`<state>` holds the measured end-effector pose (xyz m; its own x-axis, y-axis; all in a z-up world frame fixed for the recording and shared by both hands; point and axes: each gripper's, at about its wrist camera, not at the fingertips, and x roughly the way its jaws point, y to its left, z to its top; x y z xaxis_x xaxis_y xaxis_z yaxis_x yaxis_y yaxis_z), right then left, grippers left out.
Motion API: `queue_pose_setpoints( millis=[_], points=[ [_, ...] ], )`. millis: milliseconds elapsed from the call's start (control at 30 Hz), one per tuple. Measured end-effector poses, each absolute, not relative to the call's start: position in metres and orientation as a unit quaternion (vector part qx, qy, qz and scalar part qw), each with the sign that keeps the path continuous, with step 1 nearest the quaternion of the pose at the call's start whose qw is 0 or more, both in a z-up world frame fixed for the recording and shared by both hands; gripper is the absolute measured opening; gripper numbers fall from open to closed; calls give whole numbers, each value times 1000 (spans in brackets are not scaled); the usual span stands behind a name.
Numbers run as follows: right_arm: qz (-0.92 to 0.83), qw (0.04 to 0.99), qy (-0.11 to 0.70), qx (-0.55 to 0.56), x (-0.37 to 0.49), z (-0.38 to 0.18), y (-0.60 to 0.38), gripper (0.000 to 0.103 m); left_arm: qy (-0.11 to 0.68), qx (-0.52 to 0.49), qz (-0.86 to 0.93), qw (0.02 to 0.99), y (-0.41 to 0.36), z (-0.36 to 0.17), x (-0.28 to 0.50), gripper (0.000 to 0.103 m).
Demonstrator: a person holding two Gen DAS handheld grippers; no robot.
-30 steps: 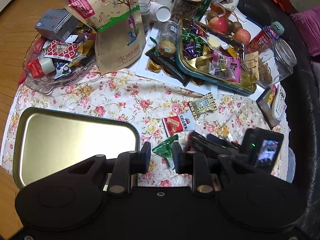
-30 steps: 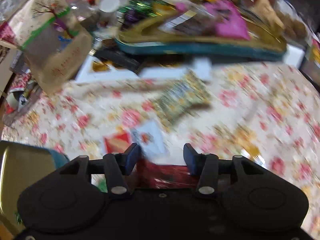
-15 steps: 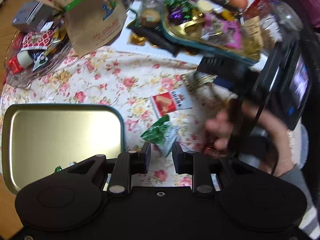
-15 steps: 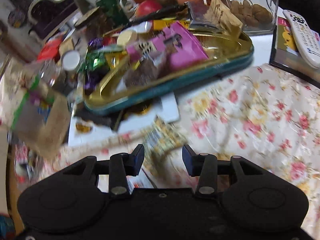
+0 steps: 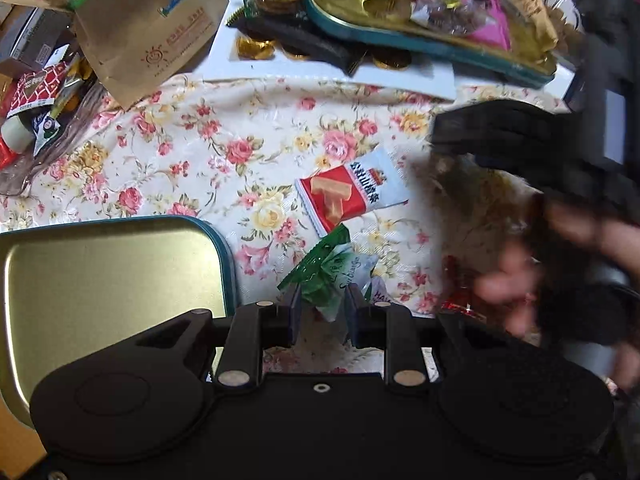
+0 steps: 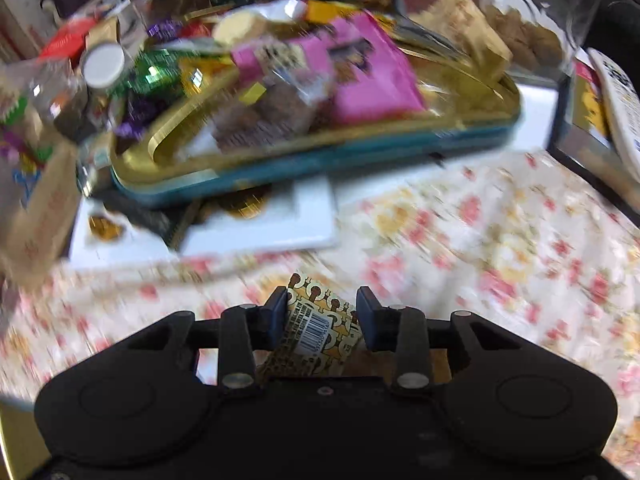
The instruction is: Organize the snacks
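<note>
One green sachet | tilted, long axis diagonal | between left gripper fingertips

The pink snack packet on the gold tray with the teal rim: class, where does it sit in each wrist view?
Left wrist view: pink snack packet at top right, on the gold tray.
Right wrist view: pink snack packet at upper centre.
Shared landmark: white board under the tray.

A floral tablecloth covers the table, with a white remote control at its far edge
</note>
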<state>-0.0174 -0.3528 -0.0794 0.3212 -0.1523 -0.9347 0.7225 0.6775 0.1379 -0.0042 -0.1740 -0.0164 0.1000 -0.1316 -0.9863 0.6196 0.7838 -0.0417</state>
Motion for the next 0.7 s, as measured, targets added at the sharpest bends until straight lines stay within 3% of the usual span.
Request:
queue_pose_setpoints(
  millis=[233, 700],
  points=[
    [-278, 739, 527, 314, -88, -78, -366, 36, 641, 184, -274, 693, -179, -33, -7, 34],
    [-292, 717, 488, 403, -211, -9, -367, 37, 683, 217, -339, 610, -210, -64, -71, 36]
  ],
)
